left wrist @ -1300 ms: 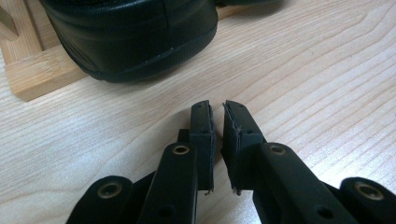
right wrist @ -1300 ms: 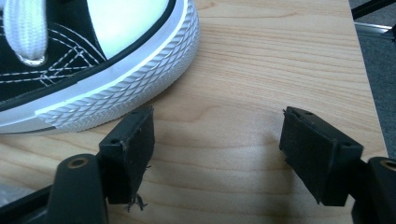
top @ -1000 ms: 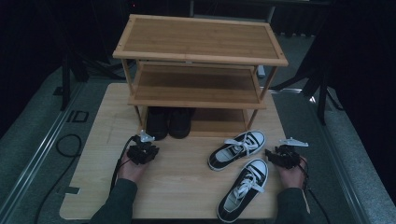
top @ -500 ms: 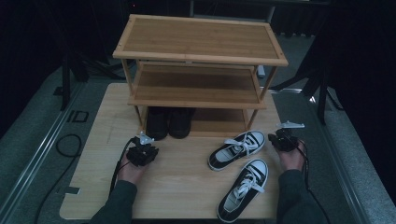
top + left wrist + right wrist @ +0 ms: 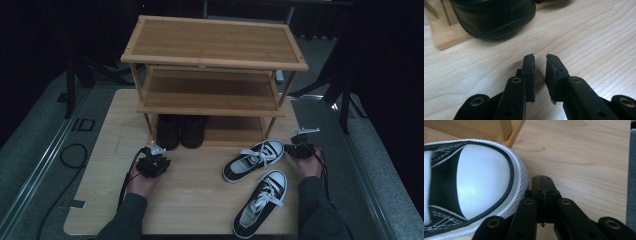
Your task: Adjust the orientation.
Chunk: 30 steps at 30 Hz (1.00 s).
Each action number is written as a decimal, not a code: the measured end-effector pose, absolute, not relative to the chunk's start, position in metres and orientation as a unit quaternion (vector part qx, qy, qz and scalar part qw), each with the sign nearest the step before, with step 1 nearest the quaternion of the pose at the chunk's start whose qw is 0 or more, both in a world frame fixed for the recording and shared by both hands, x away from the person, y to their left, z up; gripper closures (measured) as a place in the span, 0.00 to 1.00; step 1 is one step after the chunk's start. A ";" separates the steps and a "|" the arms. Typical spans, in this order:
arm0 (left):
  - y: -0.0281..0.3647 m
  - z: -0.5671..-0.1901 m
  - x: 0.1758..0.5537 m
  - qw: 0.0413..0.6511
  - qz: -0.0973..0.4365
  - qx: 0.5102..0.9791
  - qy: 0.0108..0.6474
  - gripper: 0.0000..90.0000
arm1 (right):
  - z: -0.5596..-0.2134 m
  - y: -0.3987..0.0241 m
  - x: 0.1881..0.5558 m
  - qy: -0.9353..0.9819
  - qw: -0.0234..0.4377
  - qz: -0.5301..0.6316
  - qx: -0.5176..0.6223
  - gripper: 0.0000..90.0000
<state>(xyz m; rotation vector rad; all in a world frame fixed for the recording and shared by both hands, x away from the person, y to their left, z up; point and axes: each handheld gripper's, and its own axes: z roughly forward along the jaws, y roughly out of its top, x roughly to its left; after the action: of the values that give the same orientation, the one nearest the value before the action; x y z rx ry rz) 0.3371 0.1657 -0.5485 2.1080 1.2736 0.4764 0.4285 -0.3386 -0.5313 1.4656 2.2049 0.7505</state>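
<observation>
Jaws of the right gripper (image 5: 542, 185) are clenched on nothing, just beside the sneaker's (image 5: 476, 187) white toe near the table's (image 5: 200, 200) right edge. The left gripper (image 5: 540, 67) is released, empty, before the black shoe (image 5: 496, 17).

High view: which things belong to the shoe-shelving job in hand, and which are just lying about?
In the job:
- black-and-white canvas sneaker near the rack, toe beside the shut right gripper
- second black-and-white sneaker
- three-tier bamboo shoe rack
- left gripper, slightly open, empty

Lying about:
- pair of black leather shoes, already shelved
- black floor cable

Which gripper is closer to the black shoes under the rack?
Left. The left gripper sits just in front of the black shoes; the right gripper is far across, beside a sneaker.
</observation>
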 end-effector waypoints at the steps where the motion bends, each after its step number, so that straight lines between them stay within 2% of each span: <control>1: 0.166 -0.548 0.337 0.311 0.180 0.799 0.482 0.86 | -0.531 -0.339 0.428 0.786 0.194 0.268 0.522 1.00; 6: 0.165 -0.550 0.338 0.307 0.178 0.799 0.485 0.86 | -0.528 -0.334 0.423 0.788 0.176 0.287 0.515 1.00; 14: 0.165 -0.550 0.338 0.307 0.178 0.799 0.485 0.86 | -0.527 -0.319 0.420 0.804 0.173 0.280 0.495 1.00; 30: 0.162 -0.551 0.338 0.304 0.179 0.802 0.481 0.86 | -0.516 -0.265 0.425 0.835 0.166 0.285 0.440 1.00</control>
<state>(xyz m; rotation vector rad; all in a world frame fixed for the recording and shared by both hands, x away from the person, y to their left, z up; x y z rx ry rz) 0.3377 0.1621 -0.5509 2.1253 1.2745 0.4731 0.4250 -0.2654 -0.5165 1.2531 2.3774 0.8113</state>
